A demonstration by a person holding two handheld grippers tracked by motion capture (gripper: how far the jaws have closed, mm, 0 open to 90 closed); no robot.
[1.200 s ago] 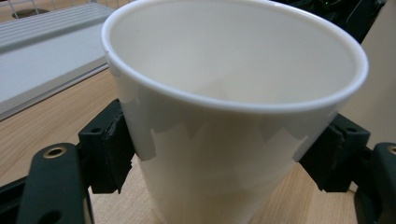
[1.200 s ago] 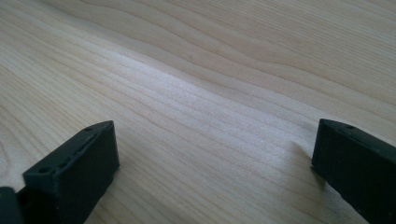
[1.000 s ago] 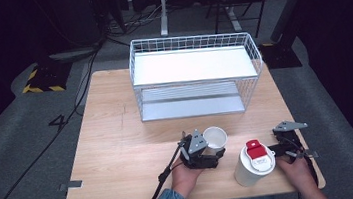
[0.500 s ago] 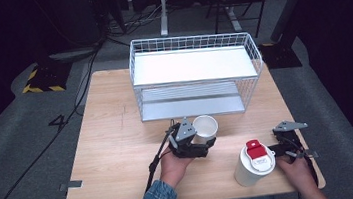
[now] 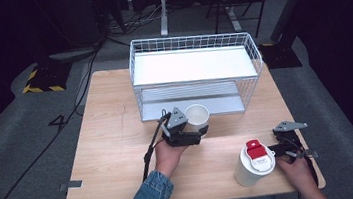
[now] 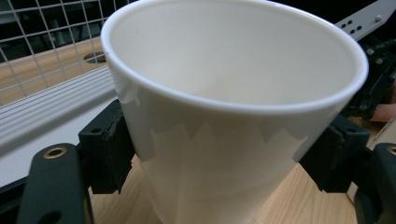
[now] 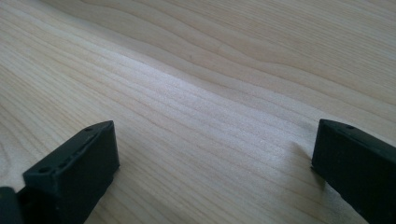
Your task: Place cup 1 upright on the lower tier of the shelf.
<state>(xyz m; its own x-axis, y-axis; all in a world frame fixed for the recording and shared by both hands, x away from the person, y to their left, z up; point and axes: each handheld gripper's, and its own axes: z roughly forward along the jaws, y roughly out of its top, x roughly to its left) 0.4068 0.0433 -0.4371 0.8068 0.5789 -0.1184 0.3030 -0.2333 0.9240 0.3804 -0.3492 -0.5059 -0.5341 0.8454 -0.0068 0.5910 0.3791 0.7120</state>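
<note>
I am counting two cups and one wire basket (image 5: 255,55). My left gripper (image 5: 194,129) is clamping one open white cup (image 5: 197,115) just before the basket's lower shelf. My right gripper (image 7: 210,168) is resting wide apart, gripping nothing, beside one lidded cup (image 5: 252,164) on the table (image 5: 113,137).

The wire rack (image 5: 194,72) is set at the worktop's (image 5: 109,147) far edge. The cup (image 5: 197,117) is placed just before it. The lidded container (image 5: 252,164) is found nearer, to the right.

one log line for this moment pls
left tongs: shut on white plastic cup, at white wire shelf rack | right tongs: open above light wooden table
</note>
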